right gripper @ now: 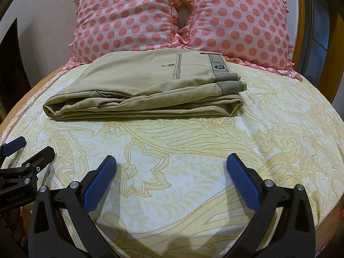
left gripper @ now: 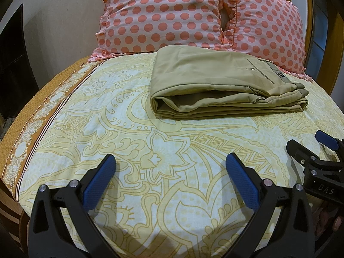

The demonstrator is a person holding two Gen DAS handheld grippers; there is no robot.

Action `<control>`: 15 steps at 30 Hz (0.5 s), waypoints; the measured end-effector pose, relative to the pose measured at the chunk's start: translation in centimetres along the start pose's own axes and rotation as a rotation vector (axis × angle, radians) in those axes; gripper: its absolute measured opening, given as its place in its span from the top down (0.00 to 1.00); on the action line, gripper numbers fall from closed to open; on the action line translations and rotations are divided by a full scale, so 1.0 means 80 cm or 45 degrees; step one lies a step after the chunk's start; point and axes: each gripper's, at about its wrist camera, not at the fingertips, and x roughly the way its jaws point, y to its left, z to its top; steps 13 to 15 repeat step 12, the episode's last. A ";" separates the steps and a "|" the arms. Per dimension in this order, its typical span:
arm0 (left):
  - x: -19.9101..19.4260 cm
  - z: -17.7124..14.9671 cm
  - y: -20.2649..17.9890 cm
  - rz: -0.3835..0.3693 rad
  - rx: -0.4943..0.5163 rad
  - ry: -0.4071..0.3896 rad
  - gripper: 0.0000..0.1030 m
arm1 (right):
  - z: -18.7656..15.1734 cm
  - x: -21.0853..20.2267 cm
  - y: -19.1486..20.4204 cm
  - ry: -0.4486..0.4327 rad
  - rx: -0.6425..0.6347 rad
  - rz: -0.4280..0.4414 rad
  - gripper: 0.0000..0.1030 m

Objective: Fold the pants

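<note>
Both tools, left tool [left gripper: 171,165] and right tool [right gripper: 171,165], spread wide, empty; we judge khaki pants [right gripper: 137,88] folded; nudging risks unfolding stack.

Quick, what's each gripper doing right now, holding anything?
Left gripper: open, holding nothing.
Right gripper: open, holding nothing; the folded pants lie apart on the bed.

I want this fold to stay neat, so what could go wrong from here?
The pants already lie folded, with both claws open and clear of them. Another grab could pull the stacked layers apart. The waistband end looks thicker, so the pile might slump. It rests against the pillows, so nudging those may shift it.
</note>
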 end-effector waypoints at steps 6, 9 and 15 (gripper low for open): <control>0.000 0.000 0.000 -0.002 0.004 -0.001 0.02 | 0.000 0.000 0.000 -0.001 0.000 0.000 0.01; 0.000 -0.001 0.000 -0.002 0.003 -0.003 0.02 | 0.000 0.000 0.000 -0.001 0.000 0.000 0.01; 0.000 0.000 0.000 -0.002 0.004 -0.002 0.02 | 0.000 0.001 0.000 -0.001 0.000 0.000 0.01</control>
